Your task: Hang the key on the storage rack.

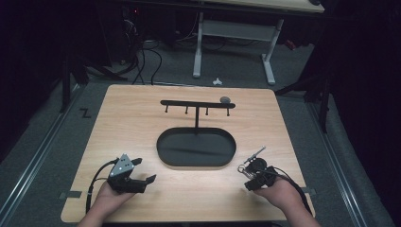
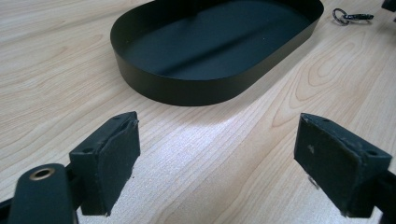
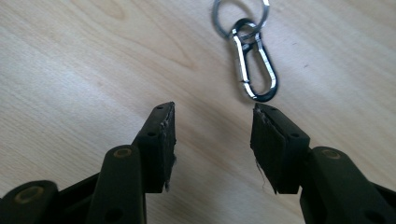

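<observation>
Unmarked carabiner (image 3: 255,70) beyond right gripper (image 3: 212,140)

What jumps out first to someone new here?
The black oval tray at the table's centre, with a black hook rack rising behind it. Near the table's right edge, a silver carabiner on a key ring lies just ahead of the open right gripper; nothing sits between its jaws.

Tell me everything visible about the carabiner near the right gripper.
The carabiner is a small silvery clip of shiny metal, pear-shaped, its gate closed as far as shows. Its narrow end is linked to a round split ring. It lies flat on the wooden table, just beyond the tips of the open right gripper, whose jaws are not touching it. It sits right of the black tray.
</observation>
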Motion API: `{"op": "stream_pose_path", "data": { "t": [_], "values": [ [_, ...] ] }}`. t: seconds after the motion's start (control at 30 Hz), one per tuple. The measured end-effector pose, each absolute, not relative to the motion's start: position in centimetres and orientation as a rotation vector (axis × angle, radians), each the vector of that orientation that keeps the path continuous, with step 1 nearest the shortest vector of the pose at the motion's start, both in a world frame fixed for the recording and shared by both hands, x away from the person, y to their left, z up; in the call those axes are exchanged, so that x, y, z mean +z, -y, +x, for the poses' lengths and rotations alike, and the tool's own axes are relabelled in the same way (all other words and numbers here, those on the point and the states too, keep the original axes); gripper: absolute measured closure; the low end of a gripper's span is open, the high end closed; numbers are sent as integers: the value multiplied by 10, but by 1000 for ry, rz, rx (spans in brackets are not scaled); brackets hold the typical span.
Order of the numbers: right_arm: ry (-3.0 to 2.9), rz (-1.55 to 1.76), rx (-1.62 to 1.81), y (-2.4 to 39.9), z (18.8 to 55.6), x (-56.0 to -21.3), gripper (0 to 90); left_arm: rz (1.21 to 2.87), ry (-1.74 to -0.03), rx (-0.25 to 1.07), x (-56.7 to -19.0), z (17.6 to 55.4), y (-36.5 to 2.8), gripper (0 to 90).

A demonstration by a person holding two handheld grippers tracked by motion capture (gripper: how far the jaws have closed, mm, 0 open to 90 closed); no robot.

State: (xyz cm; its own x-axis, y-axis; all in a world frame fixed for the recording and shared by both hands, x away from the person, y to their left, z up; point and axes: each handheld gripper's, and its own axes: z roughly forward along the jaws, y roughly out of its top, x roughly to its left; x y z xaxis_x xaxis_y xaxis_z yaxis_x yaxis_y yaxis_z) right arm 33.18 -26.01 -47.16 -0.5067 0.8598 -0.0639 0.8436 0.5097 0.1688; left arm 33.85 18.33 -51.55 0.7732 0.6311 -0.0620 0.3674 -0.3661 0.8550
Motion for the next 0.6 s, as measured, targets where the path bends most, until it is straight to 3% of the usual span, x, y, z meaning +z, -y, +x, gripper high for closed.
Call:
{"op": "stream_pose_path", "data": {
  "t": [0.27, 0.6],
  "values": [
    [-2596, 1472, 164, 261, 353, -463, 527, 1997, -748, 336, -516, 339, -183, 151],
    [-2649, 1483, 123, 260, 380, -475, 525, 2007, -744, 332, -516, 340, -182, 151]
  ]
}}
